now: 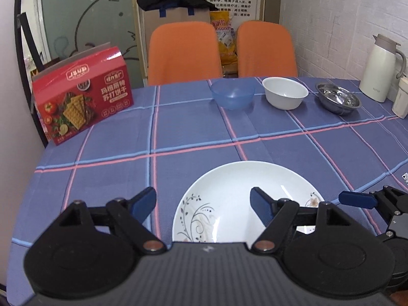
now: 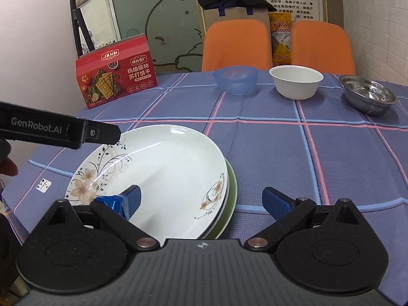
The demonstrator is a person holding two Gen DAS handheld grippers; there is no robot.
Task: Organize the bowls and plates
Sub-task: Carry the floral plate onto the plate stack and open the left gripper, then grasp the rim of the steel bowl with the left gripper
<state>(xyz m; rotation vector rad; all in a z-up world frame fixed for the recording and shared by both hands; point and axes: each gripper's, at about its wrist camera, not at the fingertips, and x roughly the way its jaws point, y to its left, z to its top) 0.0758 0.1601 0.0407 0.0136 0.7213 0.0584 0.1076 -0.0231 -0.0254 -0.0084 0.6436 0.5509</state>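
Right wrist view: plates [image 2: 158, 178] sit stacked near, white on green, both grippers, left [image 1: 202, 204] and right [image 2: 201, 199], spread wide and empty beside them; judged next, nest the far bowls — blue [image 2: 236, 80], white [image 2: 295, 81], steel [image 2: 368, 97] — still apart.

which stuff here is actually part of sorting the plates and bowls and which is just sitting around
Part of the job:
floral white plate, stacked on a green plate
blue bowl
white bowl
steel bowl

Just lying about:
red cracker box
cream thermos jug
orange chairs
paper bag
yellow packet
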